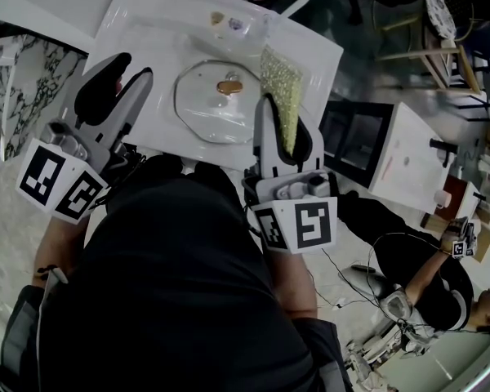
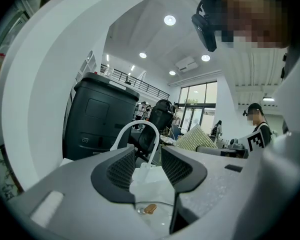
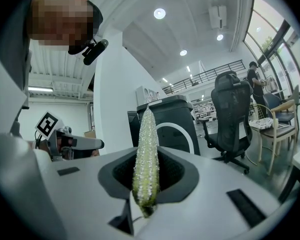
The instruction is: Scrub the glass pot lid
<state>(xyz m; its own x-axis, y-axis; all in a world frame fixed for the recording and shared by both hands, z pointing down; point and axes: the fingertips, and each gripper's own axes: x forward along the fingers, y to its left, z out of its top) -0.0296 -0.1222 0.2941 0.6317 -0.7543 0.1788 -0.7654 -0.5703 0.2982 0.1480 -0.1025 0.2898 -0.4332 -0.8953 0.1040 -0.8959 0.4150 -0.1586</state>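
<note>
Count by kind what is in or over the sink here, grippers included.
Glass pot lid: 1
Scouring pad: 1, clamped in the right gripper
Grippers: 2, the left gripper open and empty
Faucet: 1
Small items at the back of the sink: too unclear to count
Total: 5
</note>
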